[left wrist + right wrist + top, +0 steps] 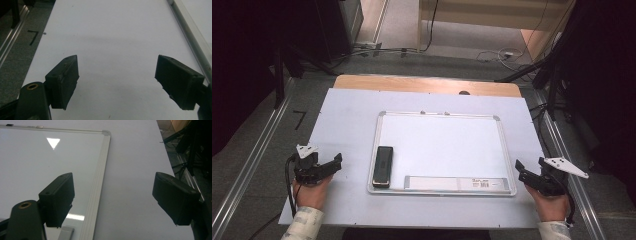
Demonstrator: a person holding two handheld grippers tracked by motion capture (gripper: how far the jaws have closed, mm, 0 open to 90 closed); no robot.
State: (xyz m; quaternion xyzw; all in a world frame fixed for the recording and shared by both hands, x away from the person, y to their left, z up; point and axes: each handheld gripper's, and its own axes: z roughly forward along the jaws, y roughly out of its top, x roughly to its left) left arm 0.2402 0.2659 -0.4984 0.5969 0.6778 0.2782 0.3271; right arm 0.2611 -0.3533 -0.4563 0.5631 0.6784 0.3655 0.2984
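Whiteboard point(442, 145), one only, is lying flat in the middle of the high view on a pale sheet point(347, 110) covering the wooden table point(427, 84); it is a smooth, glossy white rectangle in a thin silvery frame with rounded corners. At the left edge of the frame, one left gripper point(332, 162) is sitting in a person's hand point(312, 192) above the sheet, its jaws standing wide apart and gripping nothing; in the left gripper view point(116, 82) the two pads point(65, 80) are showing as matte black wedge-shaped blocks over bare sheet. Moving right, one black eraser point(382, 166), a slim rounded bar, is lying on the board's lower left part. Beside it, one long flat grey tray point(457, 183) with a small label is running along the board's bottom edge. At the far right, one right gripper point(521, 171) is sitting in the other hand point(552, 205), jaws likewise spread wide and empty; in the right gripper view point(113, 200) they are straddling the board's ribbed metal frame.
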